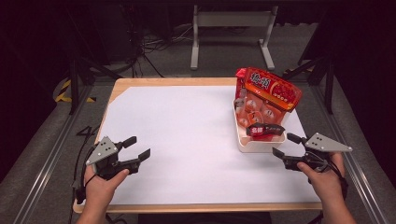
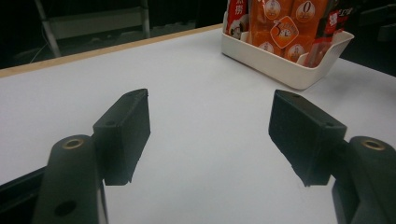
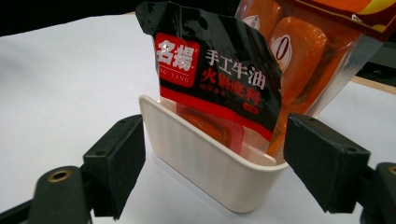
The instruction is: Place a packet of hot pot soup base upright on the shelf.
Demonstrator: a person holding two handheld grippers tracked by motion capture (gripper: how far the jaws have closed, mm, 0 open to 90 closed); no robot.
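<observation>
High view: left claw (image 1: pixel 138 146) and right claw (image 1: pixel 285 144) gape wide (empty) beside white bin (image 1: pixel 252 144).

Table (image 1: pixel 187 135): white top surface with a light wood edge visible at 12 and 6 o'clock. Bin (image 1: pixel 254 143): cream-white, with faint vertical ribbing on its outer wall. Large bag (image 1: pixel 270 91): red header with yellow trim and white characters; clear lower part showing orange packets with white round marks. Small packet (image 3: pixel 212 70): black, with a red label block, white characters and a red band. Left gripper (image 1: pixel 139 147) and right gripper (image 1: pixel 286 144): black jaws, grey plates.
</observation>
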